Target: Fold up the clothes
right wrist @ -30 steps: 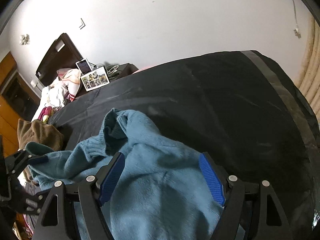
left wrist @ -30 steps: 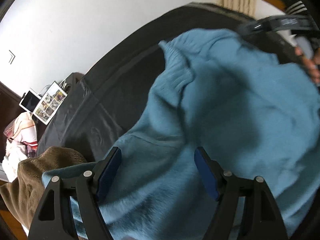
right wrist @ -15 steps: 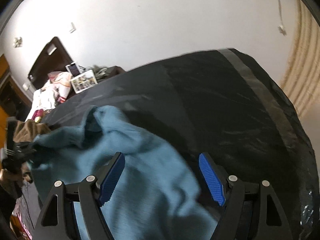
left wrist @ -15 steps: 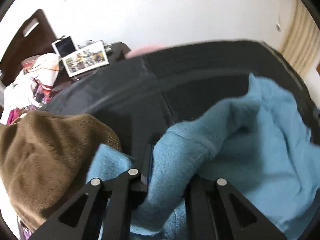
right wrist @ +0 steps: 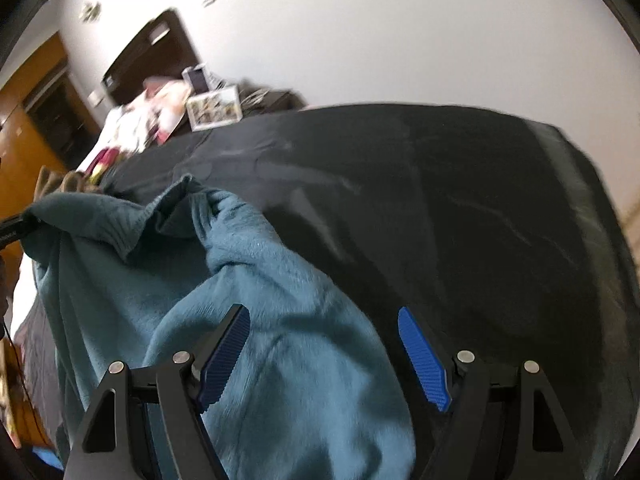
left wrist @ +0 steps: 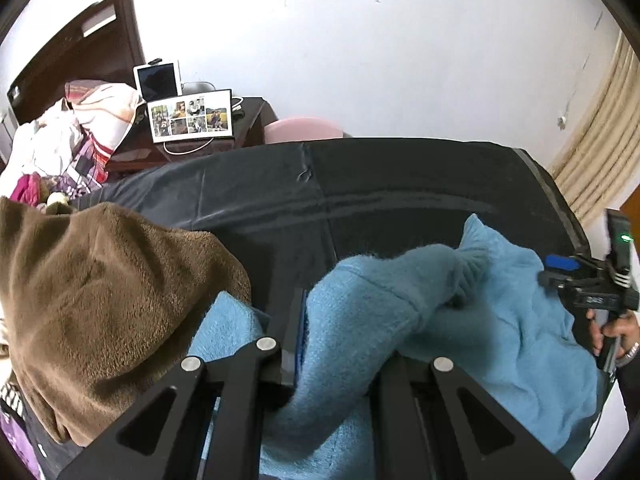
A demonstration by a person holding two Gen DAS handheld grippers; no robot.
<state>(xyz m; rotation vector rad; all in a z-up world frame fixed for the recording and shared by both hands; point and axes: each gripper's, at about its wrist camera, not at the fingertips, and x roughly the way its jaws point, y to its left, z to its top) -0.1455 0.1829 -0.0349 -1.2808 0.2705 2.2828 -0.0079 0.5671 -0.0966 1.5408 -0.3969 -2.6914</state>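
A fluffy blue sweater [left wrist: 500,320] lies rumpled on the black bed cover [left wrist: 400,184]. My left gripper [left wrist: 340,344] is shut on a raised fold of it near the ribbed collar, and the cloth runs up between its fingers. In the right wrist view the sweater [right wrist: 260,264] hangs from the left gripper [right wrist: 16,226] at the left edge. My right gripper [right wrist: 324,344] stands open just above the sweater's near part, its blue pads apart with nothing pinched. The left wrist view shows the right gripper [left wrist: 556,271] at the far right, held by a hand.
A brown fleece garment [left wrist: 100,288] is heaped left of the sweater. Behind the bed are a nightstand with a photo frame [left wrist: 190,118] and a tablet [left wrist: 158,80], a pile of clothes [left wrist: 60,136], a pink stool [left wrist: 304,130] and a curtain [left wrist: 600,140]. The black cover [right wrist: 460,200] stretches right.
My left gripper has shut on the sweater fold, rolled and lifted it. The right gripper has stayed open and shifted lower over the sweater.
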